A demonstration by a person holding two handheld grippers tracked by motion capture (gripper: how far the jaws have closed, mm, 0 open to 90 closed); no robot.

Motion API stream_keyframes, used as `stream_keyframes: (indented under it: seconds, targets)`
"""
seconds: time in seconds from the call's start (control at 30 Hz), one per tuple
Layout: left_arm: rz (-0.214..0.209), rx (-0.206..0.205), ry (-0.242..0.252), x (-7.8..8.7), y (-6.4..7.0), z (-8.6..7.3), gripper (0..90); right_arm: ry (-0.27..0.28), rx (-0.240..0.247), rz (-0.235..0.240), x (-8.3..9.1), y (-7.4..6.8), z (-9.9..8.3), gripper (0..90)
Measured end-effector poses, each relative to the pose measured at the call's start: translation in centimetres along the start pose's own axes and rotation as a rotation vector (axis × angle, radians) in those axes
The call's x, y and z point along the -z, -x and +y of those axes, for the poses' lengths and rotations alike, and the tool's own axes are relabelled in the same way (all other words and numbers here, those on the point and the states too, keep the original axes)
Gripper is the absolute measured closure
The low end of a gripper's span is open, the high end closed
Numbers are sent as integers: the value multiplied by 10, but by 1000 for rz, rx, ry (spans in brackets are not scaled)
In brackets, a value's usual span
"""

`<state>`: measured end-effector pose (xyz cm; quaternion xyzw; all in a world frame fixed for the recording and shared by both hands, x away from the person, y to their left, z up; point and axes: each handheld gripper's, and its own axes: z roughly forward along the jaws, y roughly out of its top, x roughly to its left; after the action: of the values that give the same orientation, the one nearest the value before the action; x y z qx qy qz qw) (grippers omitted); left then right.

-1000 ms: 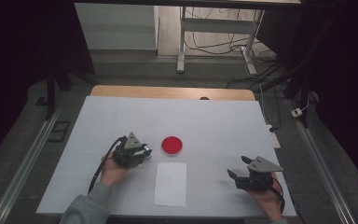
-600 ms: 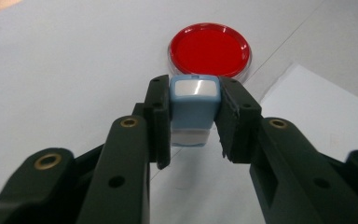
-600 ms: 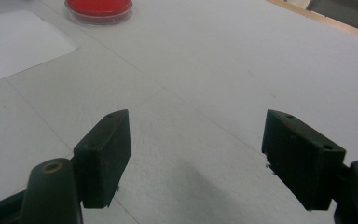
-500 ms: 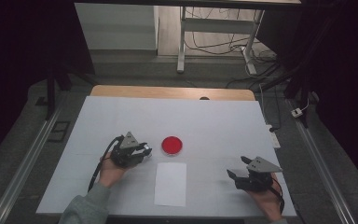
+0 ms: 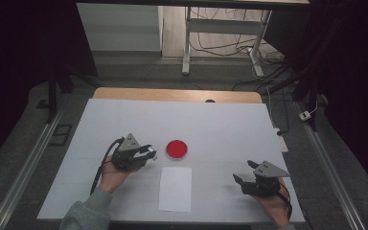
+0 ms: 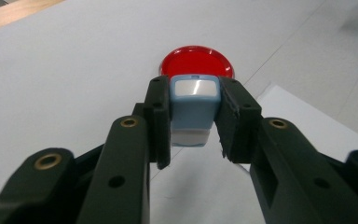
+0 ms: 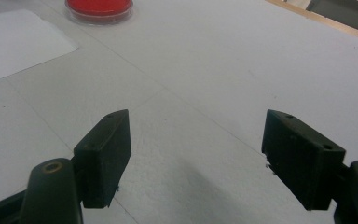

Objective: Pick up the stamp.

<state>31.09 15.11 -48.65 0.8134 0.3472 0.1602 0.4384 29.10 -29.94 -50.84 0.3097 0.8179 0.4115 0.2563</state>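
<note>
My left gripper (image 5: 148, 152) (image 6: 193, 116) is shut on a small light-blue stamp (image 6: 193, 105) with a silvery top face, held just above the table. A round red ink pad (image 5: 177, 149) (image 6: 196, 60) (image 7: 99, 7) lies right beyond the stamp, close to its tip. A white sheet of paper (image 5: 175, 188) (image 6: 303, 121) (image 7: 14, 42) lies in front of the pad, near the table's front edge. My right gripper (image 5: 243, 177) (image 7: 198, 154) rests low at the front right, open, with nothing between its jaws.
The white table top (image 5: 220, 129) spreads wide around the pad and paper. A wooden strip (image 5: 172, 94) runs along its far edge. Beyond it stand a desk frame and cables (image 5: 220, 43) on the floor. Metal rails (image 5: 24, 163) flank the table.
My left gripper with the stamp has shifted slightly left and back, away from the red pad. My right gripper has stayed put.
</note>
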Motion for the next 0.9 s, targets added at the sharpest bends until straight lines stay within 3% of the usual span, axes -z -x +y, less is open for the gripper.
stream_keyframes:
  seconds: [0.9]
  targets:
    - [-68, -3, 54, 11, 12, 12, 672, -1, 2, 0, 0, 0, 0, 239]
